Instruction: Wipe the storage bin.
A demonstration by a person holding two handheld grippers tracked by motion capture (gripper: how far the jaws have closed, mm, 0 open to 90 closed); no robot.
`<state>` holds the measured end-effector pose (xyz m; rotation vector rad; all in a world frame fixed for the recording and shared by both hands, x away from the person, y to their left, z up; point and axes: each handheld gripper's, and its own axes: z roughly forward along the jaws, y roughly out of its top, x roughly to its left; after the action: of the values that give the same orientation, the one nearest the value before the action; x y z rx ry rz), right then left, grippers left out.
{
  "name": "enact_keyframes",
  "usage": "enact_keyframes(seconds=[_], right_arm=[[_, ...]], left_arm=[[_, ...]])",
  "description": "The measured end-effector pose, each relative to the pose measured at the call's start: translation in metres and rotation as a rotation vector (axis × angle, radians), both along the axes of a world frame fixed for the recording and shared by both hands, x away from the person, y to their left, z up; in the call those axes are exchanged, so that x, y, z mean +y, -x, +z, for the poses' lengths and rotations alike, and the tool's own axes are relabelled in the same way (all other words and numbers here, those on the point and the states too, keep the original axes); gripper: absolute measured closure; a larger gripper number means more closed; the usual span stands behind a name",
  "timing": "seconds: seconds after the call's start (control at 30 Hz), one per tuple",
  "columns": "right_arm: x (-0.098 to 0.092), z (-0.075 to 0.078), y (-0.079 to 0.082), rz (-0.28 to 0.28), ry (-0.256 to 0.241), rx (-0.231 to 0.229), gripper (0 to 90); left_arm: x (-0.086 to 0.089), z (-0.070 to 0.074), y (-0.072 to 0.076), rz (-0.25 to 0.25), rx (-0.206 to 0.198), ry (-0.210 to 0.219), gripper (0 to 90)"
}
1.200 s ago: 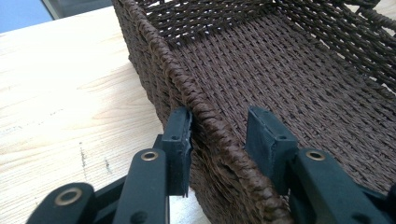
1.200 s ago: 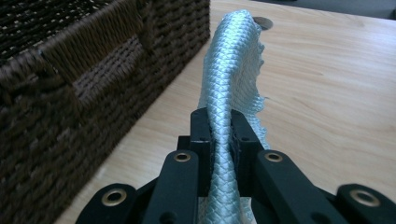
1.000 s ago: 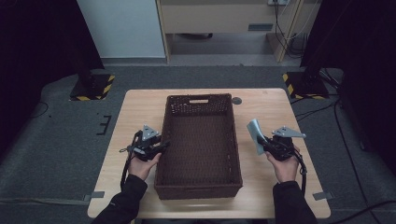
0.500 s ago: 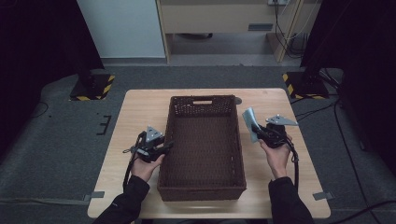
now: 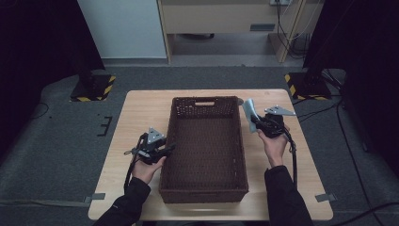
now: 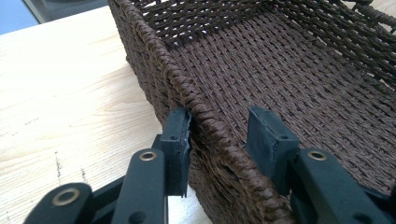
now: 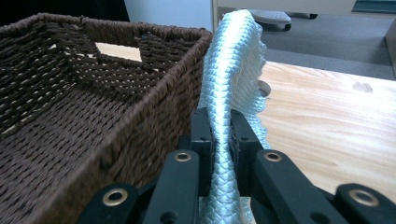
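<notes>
A dark brown woven basket [image 5: 205,100] sits in the middle of the wooden table [image 5: 141,113]. My left gripper [image 5: 168,149] is open and straddles the basket's left rim [image 6: 177,79]. One jaw rests against the outer wall and the other stands inside, apart from the weave. My right gripper [image 5: 252,123] hovers beside the basket's far right corner, shut on a pale blue woven strap [image 5: 248,110]. In the right gripper view the strap [image 7: 233,60] rises upright from between the jaws of that gripper [image 7: 220,126], close to the basket wall [image 7: 154,116].
A small grey disc [image 7: 264,86] lies on the table behind the strap. Bare tabletop runs along both sides of the basket. Black-and-yellow stand bases [image 5: 91,88] sit on the floor beyond the table's far corners.
My right gripper has carried the strap farther along the basket's right side, toward its far corner. The left gripper has hardly moved.
</notes>
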<state>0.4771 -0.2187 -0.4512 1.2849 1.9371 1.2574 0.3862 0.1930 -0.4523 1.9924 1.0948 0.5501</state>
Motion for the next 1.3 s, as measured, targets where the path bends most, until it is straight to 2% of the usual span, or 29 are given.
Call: enact_keyframes(seconds=[0.23, 0.37, 0.43, 0.57, 0.7, 0.83, 0.9, 1.1, 1.17, 1.2, 1.3], right_arm=[[0.015, 0.000, -0.020, -0.004, 0.017, 0.003, 83.6], [0.019, -0.006, -0.030, -0.013, 0.037, -0.002, 83.8], [0.020, -0.014, -0.034, -0.013, 0.034, 0.022, 83.8], [0.023, -0.034, -0.041, 0.008, 0.082, 0.088, 83.8], [0.026, -0.050, -0.046, 0.031, 0.104, 0.155, 83.8], [0.030, -0.058, -0.048, 0.077, 0.103, 0.196, 83.8], [0.029, -0.053, -0.048, 0.095, 0.087, 0.173, 83.8], [0.017, -0.018, -0.040, 0.097, -0.001, -0.008, 83.9], [0.014, -0.012, -0.038, 0.103, -0.007, -0.022, 83.9], [0.014, -0.010, -0.039, 0.112, 0.006, -0.022, 83.9], [0.017, -0.013, -0.040, 0.130, 0.017, -0.010, 83.9]], left_arm=[[0.001, 0.000, 0.000, -0.005, 0.001, 0.005, 58.5], [0.001, 0.000, -0.001, -0.008, 0.002, 0.007, 58.1], [0.001, -0.001, -0.001, -0.008, 0.003, 0.010, 58.0], [0.001, -0.001, -0.001, -0.009, 0.003, 0.014, 57.7], [0.001, -0.001, -0.001, -0.008, 0.002, 0.013, 57.8], [0.002, -0.001, -0.001, -0.008, 0.003, 0.018, 57.6], [0.002, -0.001, -0.001, -0.008, 0.003, 0.019, 57.6], [0.002, -0.001, -0.001, -0.008, 0.003, 0.019, 57.5], [0.002, -0.001, -0.001, -0.008, 0.003, 0.020, 57.6], [0.002, -0.001, -0.001, -0.008, 0.002, 0.020, 57.5], [0.002, -0.001, -0.001, -0.010, 0.000, 0.021, 57.5]])
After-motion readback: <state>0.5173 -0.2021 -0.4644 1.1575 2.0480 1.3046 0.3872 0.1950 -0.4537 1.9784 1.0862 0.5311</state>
